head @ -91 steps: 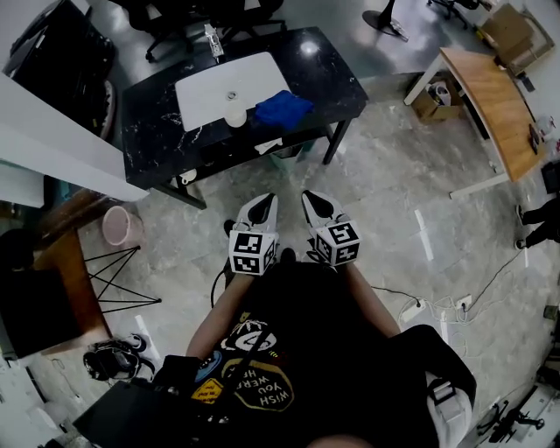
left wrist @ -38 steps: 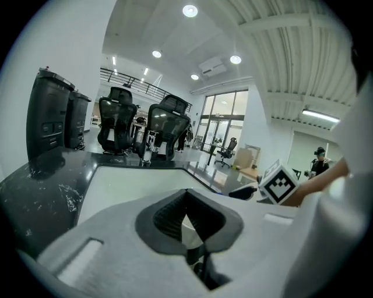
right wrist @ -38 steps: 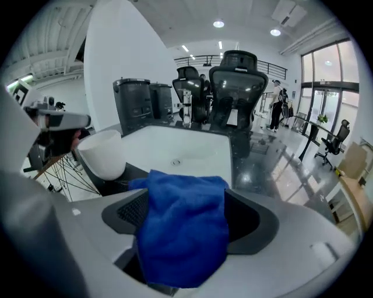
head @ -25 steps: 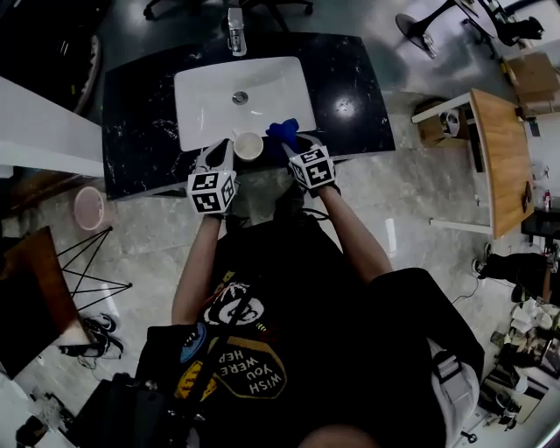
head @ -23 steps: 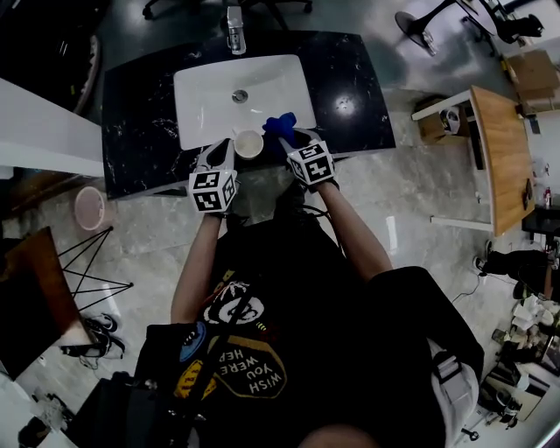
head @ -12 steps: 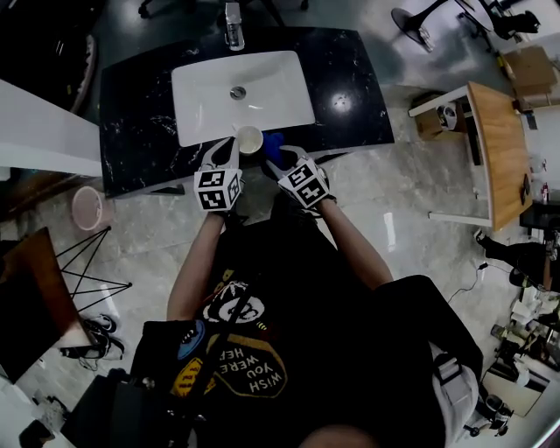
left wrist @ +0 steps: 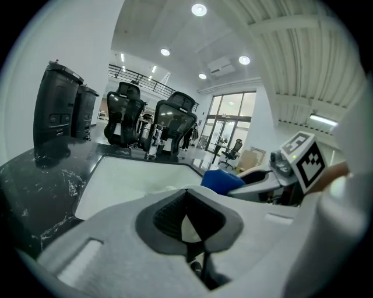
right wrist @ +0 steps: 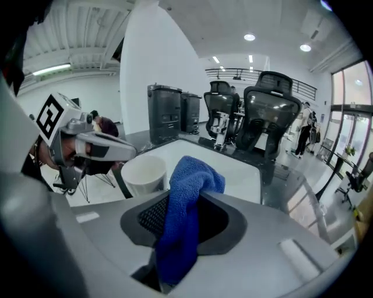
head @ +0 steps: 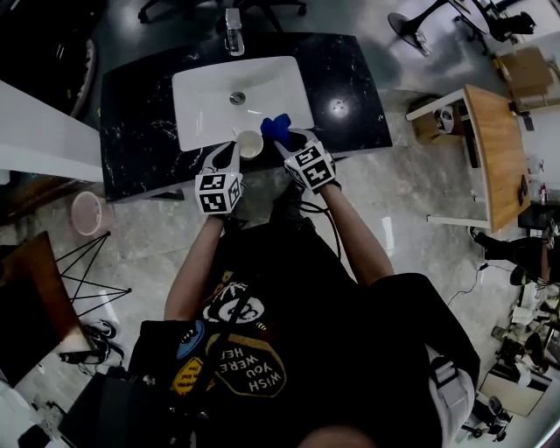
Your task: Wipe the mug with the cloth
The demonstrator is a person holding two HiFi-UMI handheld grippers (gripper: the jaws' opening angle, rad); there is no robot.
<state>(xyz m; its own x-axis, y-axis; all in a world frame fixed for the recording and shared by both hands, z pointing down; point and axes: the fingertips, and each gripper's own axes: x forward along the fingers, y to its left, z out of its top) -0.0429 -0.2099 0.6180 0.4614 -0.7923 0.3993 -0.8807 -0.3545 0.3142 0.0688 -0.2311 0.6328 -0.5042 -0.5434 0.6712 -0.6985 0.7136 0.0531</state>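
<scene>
A white mug (head: 250,144) is at the front edge of the white sink (head: 262,87). My left gripper (head: 231,151) is shut on it, and a thin white part of the mug (left wrist: 187,228) shows between its pads. My right gripper (head: 285,138) is shut on a blue cloth (head: 276,128), just right of the mug. In the right gripper view the cloth (right wrist: 183,204) hangs bunched out of the jaws, with the mug (right wrist: 143,174) and left gripper (right wrist: 116,152) close on the left. Cloth and mug stand slightly apart. The cloth (left wrist: 221,180) also shows in the left gripper view.
The sink sits in a black marble counter (head: 140,105), with a faucet (head: 232,19) at the far side. A pink bin (head: 87,213) stands on the floor to the left and a wooden table (head: 494,149) to the right. Office chairs (right wrist: 265,110) stand beyond the counter.
The right gripper has carried the cloth away from me, from the counter's front edge to over the sink's near rim beside the mug. The left gripper and mug have barely moved.
</scene>
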